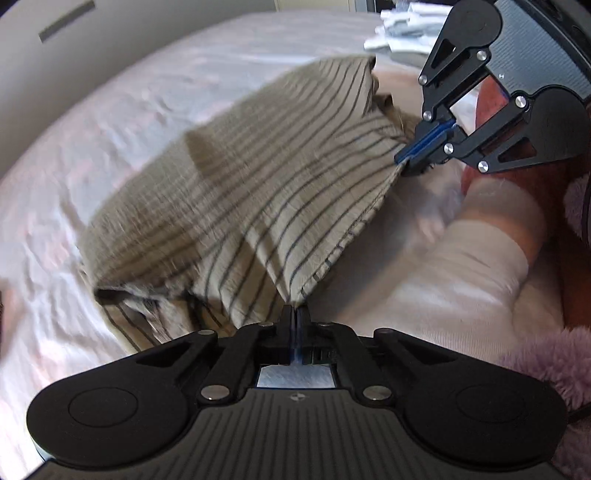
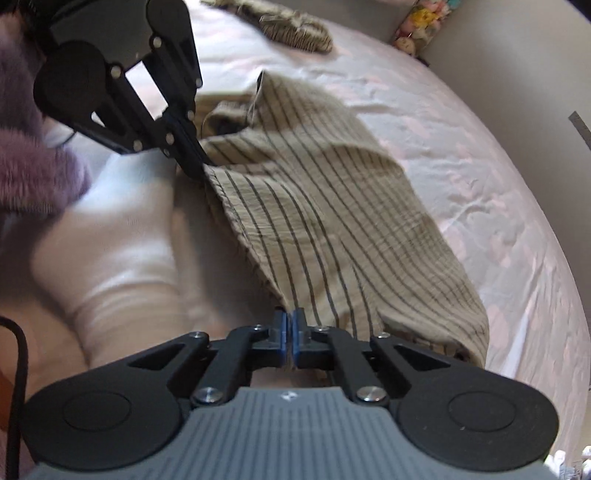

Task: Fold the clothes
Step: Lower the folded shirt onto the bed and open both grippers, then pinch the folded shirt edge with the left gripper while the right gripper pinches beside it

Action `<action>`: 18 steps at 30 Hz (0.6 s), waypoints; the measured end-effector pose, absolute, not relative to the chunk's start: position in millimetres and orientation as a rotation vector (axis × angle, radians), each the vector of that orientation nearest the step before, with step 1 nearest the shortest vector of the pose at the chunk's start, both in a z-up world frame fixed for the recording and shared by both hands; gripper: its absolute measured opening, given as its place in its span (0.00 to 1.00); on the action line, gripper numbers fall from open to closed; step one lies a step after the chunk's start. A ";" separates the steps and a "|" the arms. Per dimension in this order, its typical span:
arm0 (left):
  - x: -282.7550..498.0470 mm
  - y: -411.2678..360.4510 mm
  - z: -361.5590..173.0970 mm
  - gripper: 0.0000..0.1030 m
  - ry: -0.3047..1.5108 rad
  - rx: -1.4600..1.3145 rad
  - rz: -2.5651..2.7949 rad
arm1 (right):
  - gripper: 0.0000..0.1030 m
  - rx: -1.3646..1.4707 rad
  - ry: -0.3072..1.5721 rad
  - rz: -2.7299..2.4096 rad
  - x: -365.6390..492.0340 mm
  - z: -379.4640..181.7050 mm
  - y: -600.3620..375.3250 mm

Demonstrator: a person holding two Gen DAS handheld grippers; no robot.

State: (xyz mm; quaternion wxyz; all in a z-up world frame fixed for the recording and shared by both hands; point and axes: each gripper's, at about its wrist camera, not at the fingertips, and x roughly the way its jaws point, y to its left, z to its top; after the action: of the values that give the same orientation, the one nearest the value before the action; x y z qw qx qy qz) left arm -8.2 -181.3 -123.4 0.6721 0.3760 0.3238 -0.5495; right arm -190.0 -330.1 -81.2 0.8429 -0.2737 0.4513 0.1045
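- Your left tool [image 1: 295, 314] is pressed together on a corner of the striped garment [image 1: 236, 192], its jaws closed flat on the hem with the cloth running up and away from them.
- Your right tool [image 2: 289, 325] is likewise pinching the same hem at another corner; from the left wrist view it shows at upper right [image 1: 406, 157], clamped on the cloth's edge.
- The striped garment (beige with thin dark lines) hangs stretched between the two tools, and its far end drapes down onto the bed [image 1: 110, 122], where it bunches in folds.
- Beneath the held edge lies a person's foot in a white sock [image 2: 110, 266], beside a fuzzy mauve sleeve [image 2: 33, 173].
- Farther off on the pink bedsheet sits another crumpled striped piece [image 2: 295, 29], well apart from the one you hold.
- A heap of white cloth [image 1: 402, 29] lies at the bed's far edge.
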 end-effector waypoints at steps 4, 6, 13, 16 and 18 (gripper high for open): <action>5.3 -178.0 -123.6 0.00 0.827 0.742 -1.225 | 0.04 -0.593 1.028 0.242 -186.0 -93.4 -330.5; 10.0 -171.4 -120.1 0.00 0.861 0.686 -1.222 | 0.04 -0.579 1.060 0.255 -185.9 -96.5 -332.3; 27.3 -131.9 -89.1 0.29 0.911 0.411 -1.188 | 0.13 -0.479 1.011 0.222 -200.0 -72.8 -344.7; 43.2 -118.6 -74.3 0.35 0.875 0.288 -1.125 | 0.18 -0.335 0.900 0.156 -209.7 -46.3 -365.9; 57.8 -113.1 -66.3 0.41 0.859 0.200 -1.070 | 0.19 -0.210 0.827 0.084 -211.1 -32.3 -386.4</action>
State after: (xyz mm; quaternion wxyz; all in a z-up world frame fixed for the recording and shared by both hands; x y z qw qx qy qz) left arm 57.8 -113.1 -66.3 0.7692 0.0922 0.3959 -0.4930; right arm -211.1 -386.4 -32.3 0.9096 -0.1018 0.4007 0.0408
